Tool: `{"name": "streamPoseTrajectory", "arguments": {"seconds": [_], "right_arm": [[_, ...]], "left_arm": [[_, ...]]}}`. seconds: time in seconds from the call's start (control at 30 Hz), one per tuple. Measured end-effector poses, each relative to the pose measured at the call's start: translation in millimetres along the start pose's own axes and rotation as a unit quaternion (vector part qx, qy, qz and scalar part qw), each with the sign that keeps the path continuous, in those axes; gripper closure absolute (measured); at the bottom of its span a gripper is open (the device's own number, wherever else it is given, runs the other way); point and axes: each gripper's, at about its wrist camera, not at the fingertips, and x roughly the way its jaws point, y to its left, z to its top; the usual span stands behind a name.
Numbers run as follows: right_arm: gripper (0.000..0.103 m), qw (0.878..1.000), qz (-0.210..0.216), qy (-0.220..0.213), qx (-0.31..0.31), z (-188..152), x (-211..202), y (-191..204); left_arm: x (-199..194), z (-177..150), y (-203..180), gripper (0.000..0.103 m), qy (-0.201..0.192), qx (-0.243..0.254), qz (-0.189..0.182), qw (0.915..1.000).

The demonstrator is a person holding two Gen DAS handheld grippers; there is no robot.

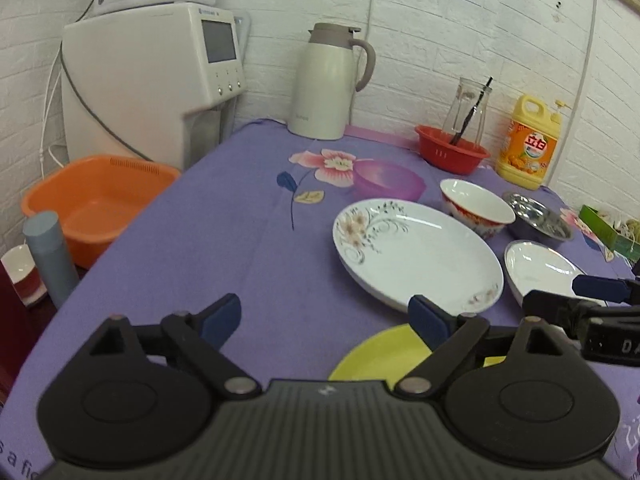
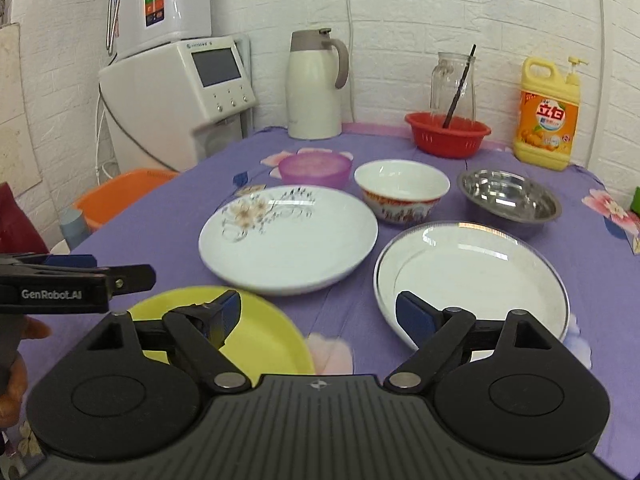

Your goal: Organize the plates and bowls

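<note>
On the purple flowered cloth lie a large white flower-print plate (image 1: 416, 252) (image 2: 288, 236), a silver-rimmed white plate (image 1: 540, 268) (image 2: 472, 276) and a yellow plate (image 1: 384, 354) (image 2: 256, 332). Behind them stand a purple bowl (image 2: 314, 168), a white bowl with a red pattern (image 2: 402, 190) and a steel bowl (image 2: 510, 200). My left gripper (image 1: 326, 320) hovers open over the cloth by the yellow plate's left side, holding nothing. My right gripper (image 2: 320, 314) is open above the gap between the yellow and silver-rimmed plates, also empty.
At the back stand a cream thermos jug (image 2: 316, 88), a red basket (image 2: 448, 134) with a glass jar (image 2: 452, 80), and a yellow detergent bottle (image 2: 548, 116). A white water dispenser (image 1: 152, 88) and an orange basin (image 1: 96, 204) sit beyond the table's left edge.
</note>
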Motion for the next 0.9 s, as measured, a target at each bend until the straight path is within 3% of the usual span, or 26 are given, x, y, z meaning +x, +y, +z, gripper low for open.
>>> {"name": "streamPoseTrajectory", "arguments": {"seconds": [0.13,0.43,0.6,0.7,0.83,0.9], "right_arm": [[0.0,1.0,0.007,-0.003,-0.012,29,47,-3],[0.0,0.996,0.031,0.078,-0.023,43,135,-10],[0.0,0.994,0.037,0.101,-0.006,40,144,-6],[0.0,0.992,0.083,0.097,0.002,43,144,2],[0.0,0.995,0.057,0.083,-0.023,41,138,7],[0.0,0.993,0.066,0.094,-0.032,40,142,9]], "left_arm": [[20,18,0,0.01,-0.008,-0.004,0.017,0.9998],[71,42,11,0.01,0.02,-0.007,0.04,0.9989],[86,48,12,0.01,0.027,0.004,0.037,0.9989],[94,49,10,0.01,0.033,0.007,0.034,0.9989],[107,47,5,0.012,0.049,0.016,0.028,0.9983],[115,44,2,0.019,0.061,0.02,0.025,0.9976]]}}
